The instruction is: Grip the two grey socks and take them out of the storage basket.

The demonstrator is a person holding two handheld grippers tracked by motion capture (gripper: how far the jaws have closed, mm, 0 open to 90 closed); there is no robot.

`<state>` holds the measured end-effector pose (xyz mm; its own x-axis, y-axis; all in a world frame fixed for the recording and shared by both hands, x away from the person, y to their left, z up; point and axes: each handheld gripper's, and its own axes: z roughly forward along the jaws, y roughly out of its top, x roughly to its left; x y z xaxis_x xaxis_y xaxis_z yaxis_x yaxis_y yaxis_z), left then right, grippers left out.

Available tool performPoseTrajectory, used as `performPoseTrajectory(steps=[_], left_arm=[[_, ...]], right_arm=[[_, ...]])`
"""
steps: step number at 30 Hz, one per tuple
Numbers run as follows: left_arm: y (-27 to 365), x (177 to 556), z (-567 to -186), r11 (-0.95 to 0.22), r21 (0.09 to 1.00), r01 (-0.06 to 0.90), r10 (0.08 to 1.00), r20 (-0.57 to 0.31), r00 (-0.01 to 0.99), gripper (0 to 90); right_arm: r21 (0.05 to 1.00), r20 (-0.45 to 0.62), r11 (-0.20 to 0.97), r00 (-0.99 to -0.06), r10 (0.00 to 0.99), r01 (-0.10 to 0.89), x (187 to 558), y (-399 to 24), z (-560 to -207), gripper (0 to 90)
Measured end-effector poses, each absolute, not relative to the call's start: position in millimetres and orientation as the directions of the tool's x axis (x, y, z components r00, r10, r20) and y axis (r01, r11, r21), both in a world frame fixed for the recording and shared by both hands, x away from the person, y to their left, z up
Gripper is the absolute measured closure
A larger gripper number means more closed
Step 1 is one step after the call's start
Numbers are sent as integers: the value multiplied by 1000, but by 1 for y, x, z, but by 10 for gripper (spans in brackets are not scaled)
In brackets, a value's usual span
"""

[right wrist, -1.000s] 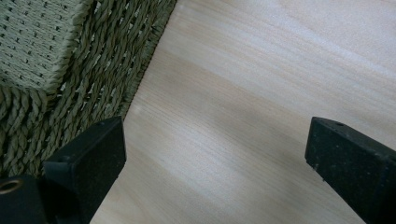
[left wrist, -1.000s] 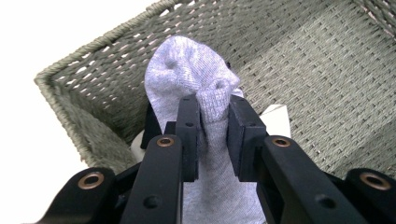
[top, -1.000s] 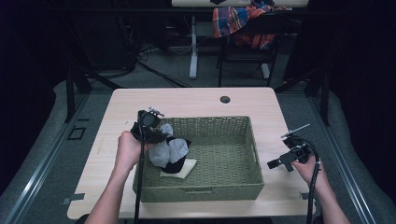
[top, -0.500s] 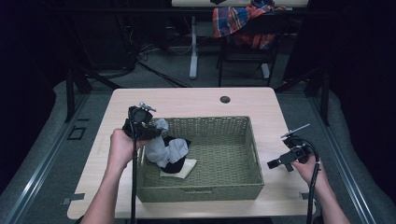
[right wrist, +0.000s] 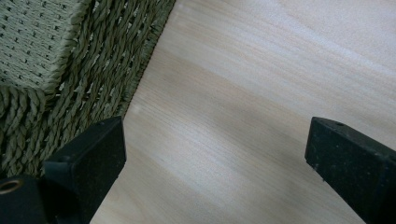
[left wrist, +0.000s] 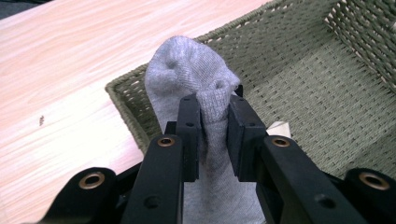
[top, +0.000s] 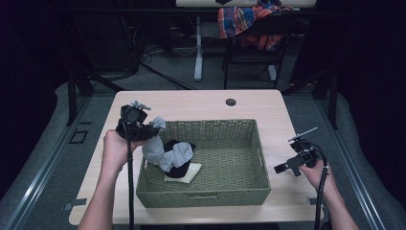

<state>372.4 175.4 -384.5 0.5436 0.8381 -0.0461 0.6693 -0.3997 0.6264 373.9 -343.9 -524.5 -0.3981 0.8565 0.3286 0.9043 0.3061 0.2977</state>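
The left tongs (left wrist: 214,128), clamped on the grey sock (left wrist: 196,70), have lifted it from the basket (top: 210,196) toward its left rim, so removal looks underway, while the right tongs (right wrist: 215,158) gape idle over the counter (right wrist: 261,93).

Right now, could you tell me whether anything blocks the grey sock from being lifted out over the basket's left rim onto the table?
Nothing visible does. The left hand-held gripper pinches the grey sock above the basket corner, and the table beside it is bare wood.
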Motion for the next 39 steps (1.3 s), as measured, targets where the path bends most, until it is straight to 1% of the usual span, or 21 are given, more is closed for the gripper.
performPoseTrajectory(steps=[12, 19, 27, 35, 37, 38, 39], left_arm=[[204, 365, -368, -346, 656, 671, 864, -55, 500, 769], [223, 363, -364, -315, 662, 680, 893, -37, 449, 769], [240, 365, -368, -288, 656, 698, 916, -23, 400, 768], [255, 370, -379, -249, 641, 726, 937, -30, 349, 768], [258, 371, -382, -240, 635, 734, 940, -37, 339, 767], [260, 372, -384, -237, 632, 738, 942, -37, 334, 767], [261, 372, -386, -230, 631, 741, 946, -35, 323, 767]], right_arm=[[297, 328, 310, -401, 855, 903, 374, -344, -524, 50], [297, 330, 311, -402, 854, 903, 374, -344, -524, 51], [297, 329, 310, -402, 854, 903, 374, -344, -524, 51], [298, 329, 310, -402, 855, 903, 374, -344, -524, 51], [278, 324, 345, -426, 845, 897, 375, -346, -522, 51], [278, 325, 344, -425, 845, 897, 375, -346, -523, 51], [296, 331, 312, -404, 853, 903, 374, -344, -524, 50]])
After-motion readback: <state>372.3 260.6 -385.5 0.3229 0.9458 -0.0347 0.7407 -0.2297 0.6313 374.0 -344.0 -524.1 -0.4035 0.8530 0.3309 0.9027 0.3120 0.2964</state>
